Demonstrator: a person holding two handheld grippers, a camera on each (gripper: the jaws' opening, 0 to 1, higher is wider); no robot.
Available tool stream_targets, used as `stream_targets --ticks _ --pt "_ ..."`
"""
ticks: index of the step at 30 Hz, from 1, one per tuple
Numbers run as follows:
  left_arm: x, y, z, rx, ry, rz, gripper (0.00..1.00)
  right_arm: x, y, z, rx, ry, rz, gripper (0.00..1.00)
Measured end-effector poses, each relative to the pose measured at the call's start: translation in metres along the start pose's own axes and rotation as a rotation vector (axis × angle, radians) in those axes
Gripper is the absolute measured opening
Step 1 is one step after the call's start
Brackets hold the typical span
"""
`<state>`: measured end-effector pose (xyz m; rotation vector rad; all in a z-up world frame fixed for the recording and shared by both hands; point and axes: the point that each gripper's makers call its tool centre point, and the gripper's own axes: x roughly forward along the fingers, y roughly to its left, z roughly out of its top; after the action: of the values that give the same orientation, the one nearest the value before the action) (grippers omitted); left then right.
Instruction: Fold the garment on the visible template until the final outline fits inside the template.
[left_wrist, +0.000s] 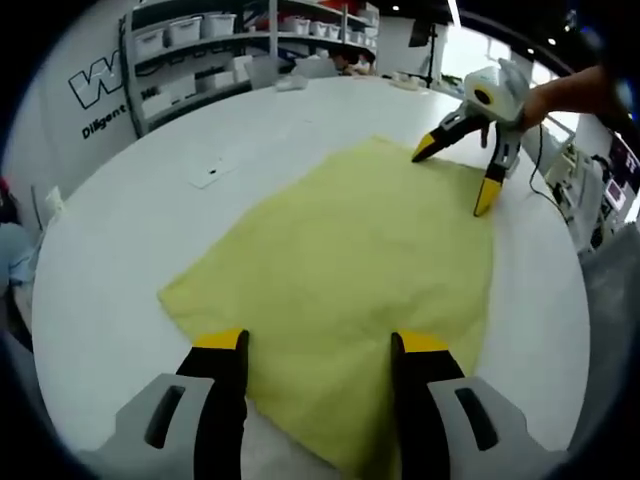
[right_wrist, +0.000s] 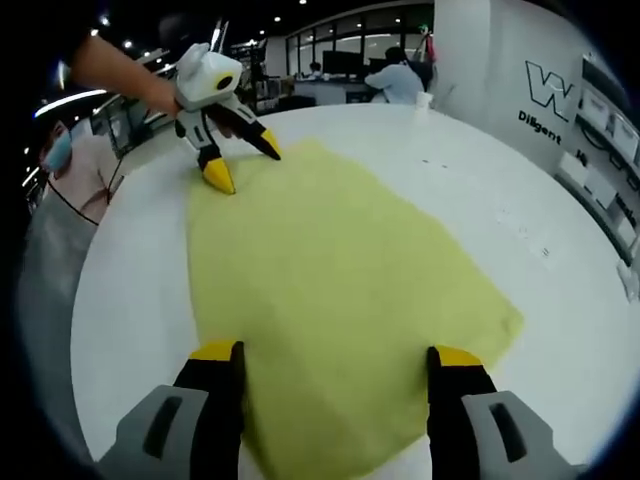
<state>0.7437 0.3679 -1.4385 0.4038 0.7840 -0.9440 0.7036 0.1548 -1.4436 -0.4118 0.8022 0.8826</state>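
A pale yellow garment (left_wrist: 350, 270) lies spread flat on the round white table (left_wrist: 120, 230). My left gripper (left_wrist: 320, 345) stands open over the garment's near edge, with nothing between its yellow-tipped jaws. Across the cloth, my right gripper (left_wrist: 452, 182) is open, its tips touching or just above the far corner. In the right gripper view the same garment (right_wrist: 320, 270) stretches away from my open right gripper (right_wrist: 335, 353). At the far end the left gripper (right_wrist: 245, 170) is held by a hand, jaws spread at that edge.
Shelves with white bins (left_wrist: 190, 30) stand beyond the table, beside a wall with lettering (right_wrist: 548, 85). Small dark marks (left_wrist: 210, 175) lie on the table left of the garment. A seated person (right_wrist: 395, 75) is at a far desk; another person (right_wrist: 60, 160) stands near the table's rim.
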Motion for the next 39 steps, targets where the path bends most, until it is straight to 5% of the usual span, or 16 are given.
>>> stream_targets --ticks 14,31,39 --pt "0.006 0.004 0.008 -0.040 -0.012 0.029 0.55 0.000 -0.008 -0.002 0.022 0.003 -0.024 0.74" --pt "-0.005 0.002 0.008 -0.012 -0.059 0.077 0.58 -0.006 -0.006 -0.007 0.085 -0.020 -0.076 0.90" --pt "-0.015 -0.009 -0.009 0.039 -0.080 0.098 0.59 -0.013 -0.006 -0.013 0.121 -0.049 -0.149 0.89"
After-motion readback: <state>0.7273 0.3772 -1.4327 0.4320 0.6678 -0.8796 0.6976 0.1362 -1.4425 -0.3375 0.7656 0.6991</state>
